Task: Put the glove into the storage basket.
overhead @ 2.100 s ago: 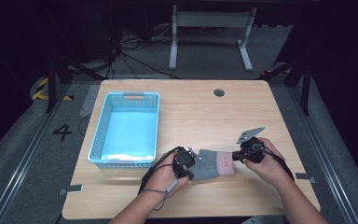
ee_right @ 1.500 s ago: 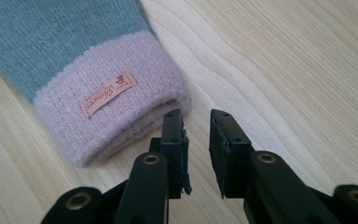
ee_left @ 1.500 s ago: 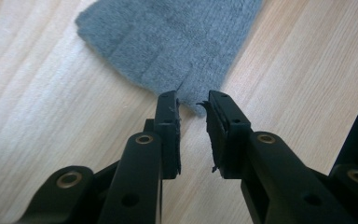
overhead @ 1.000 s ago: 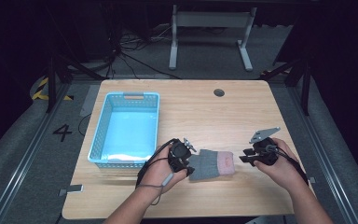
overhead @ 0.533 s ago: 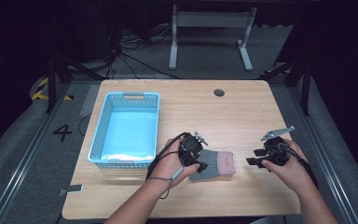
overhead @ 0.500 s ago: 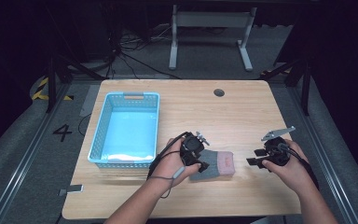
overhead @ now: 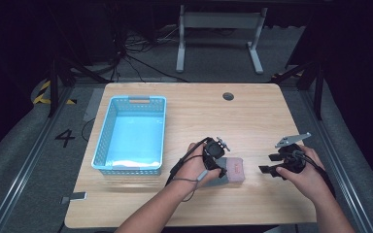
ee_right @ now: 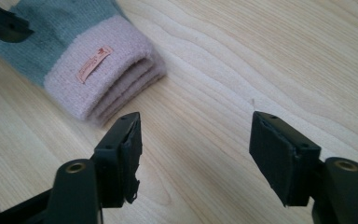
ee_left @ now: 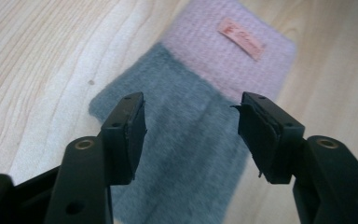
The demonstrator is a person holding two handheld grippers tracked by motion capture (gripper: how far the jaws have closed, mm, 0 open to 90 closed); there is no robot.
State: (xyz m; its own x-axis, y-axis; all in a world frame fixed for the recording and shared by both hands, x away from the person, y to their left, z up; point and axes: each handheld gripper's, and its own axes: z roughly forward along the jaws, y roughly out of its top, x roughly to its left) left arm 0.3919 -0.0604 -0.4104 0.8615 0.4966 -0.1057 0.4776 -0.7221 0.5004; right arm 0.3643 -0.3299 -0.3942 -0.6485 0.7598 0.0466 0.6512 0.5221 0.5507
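While the left gripper (ee_left: pixel 191 126) hangs over the grey body of the folded knitted glove with the pink cuff (ee_left: pixel 200 116), its jaws have just been opening and now stand wide, one on each side of the grey wool with no pad pressing on it. The glove lies flat on the light wooden table (overhead: pixel 252 121), near the front edge and about midway along it, cuff toward the right edge.

The right gripper (ee_right: pixel 196 149) sits farther toward the right edge, well clear of the cuff. Its jaws have also just been opening; they are spread wide with bare wood between them, and the layered pink cuff with its small salmon label (ee_right: pixel 94 64) lies just beyond the left jaw in the right gripper view.

The step in hand looks like taking the folded glove up again, probably to carry it to the light blue plastic basket (overhead: pixel 132 136) near the left edge. To do that well, the left gripper should come straight down so that both pads (ee_left: pixel 133 135) straddle the whole stack of layers, not just the top one, then close firmly before lifting. A bite across the thick middle should keep the fold from springing open. The right gripper can stay back, or steady the cuff if the layers begin to slide.
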